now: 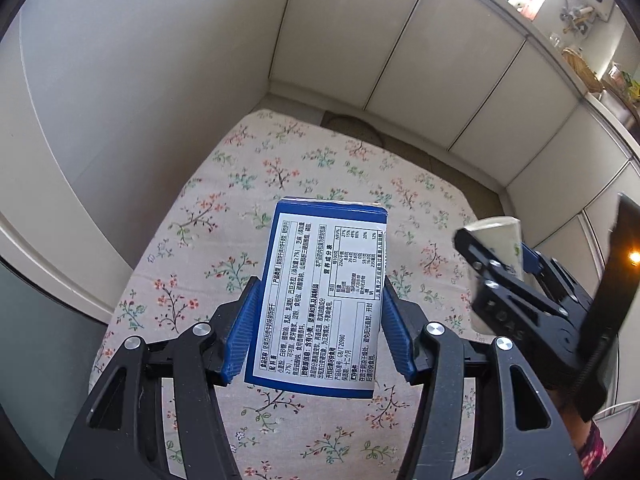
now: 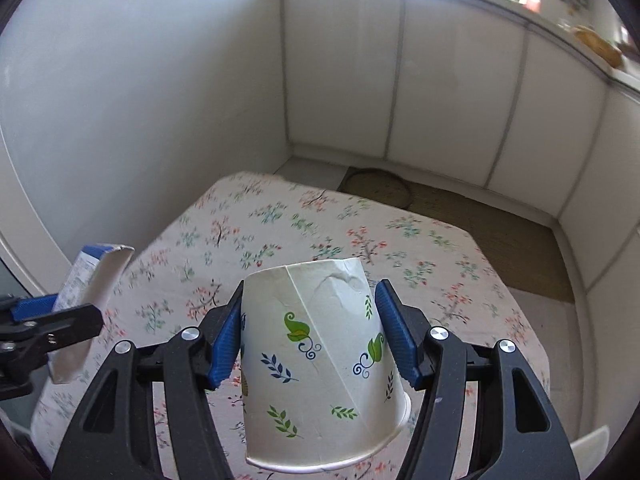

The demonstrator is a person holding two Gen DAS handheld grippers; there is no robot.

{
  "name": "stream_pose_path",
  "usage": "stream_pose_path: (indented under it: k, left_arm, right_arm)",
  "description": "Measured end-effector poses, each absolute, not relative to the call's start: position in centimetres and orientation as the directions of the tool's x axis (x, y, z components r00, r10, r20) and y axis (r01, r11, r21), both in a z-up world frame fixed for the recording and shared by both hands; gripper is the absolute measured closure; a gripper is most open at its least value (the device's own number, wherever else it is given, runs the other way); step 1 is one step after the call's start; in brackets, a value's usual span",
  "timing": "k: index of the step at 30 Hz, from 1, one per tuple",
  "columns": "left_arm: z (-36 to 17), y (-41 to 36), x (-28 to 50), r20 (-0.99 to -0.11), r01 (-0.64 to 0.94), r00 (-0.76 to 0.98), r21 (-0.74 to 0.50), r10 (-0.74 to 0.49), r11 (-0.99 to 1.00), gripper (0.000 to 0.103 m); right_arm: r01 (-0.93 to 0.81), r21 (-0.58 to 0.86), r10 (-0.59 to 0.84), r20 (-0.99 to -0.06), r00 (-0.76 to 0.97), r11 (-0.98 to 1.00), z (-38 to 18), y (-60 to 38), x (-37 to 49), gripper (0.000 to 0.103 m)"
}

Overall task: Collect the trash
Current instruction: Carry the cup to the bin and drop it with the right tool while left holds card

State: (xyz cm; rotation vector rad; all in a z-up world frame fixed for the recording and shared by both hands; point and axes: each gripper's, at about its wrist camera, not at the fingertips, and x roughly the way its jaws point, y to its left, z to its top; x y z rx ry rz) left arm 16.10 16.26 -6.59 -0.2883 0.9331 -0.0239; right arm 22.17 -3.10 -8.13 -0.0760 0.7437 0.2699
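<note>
Both pieces of trash are already off the table and in the air, so the coming move depends on where the bin is, and no bin shows in either view.

The left gripper (image 1: 316, 328) is clamped on a blue and white biscuit box (image 1: 320, 300), its 2 ribbed blue pads pressing the box's narrow sides. The box's long axis runs forward along the fingers, away from the camera, with the printed ingredients panel facing up. It is thin printed cardboard, flat-faced and sharp-edged, and its far end looks torn open in the right wrist view.

The right gripper (image 2: 310, 336) is closed on a paper cup (image 2: 320, 360), held upside down: the rolled rim is nearest the camera and the base points forward. The cup is white, printed with green and blue leaves, with a seam down its wall and a crumpled dent near the base. Its soft wall would likely buckle further under a harder squeeze.

Below both lies a table under a floral tablecloth (image 1: 224, 208), soft cloth with small red and green sprigs; nothing else is visible on it. The 2 grippers sit side by side, near each other, the cup to the right of the box. White cabinet doors (image 2: 452, 80) line the far wall.
</note>
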Motion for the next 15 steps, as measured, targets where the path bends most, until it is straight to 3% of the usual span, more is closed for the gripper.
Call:
stream_pose_path:
  k: [15]
  left_arm:
    - [-1.8,13.3,13.1,-0.631,-0.024,0.755,-0.301,-0.181,0.953,0.048]
  right_arm:
    - [-0.069,0.068,0.095,-0.561,0.822,0.995,-3.3,-11.0,15.2,0.041]
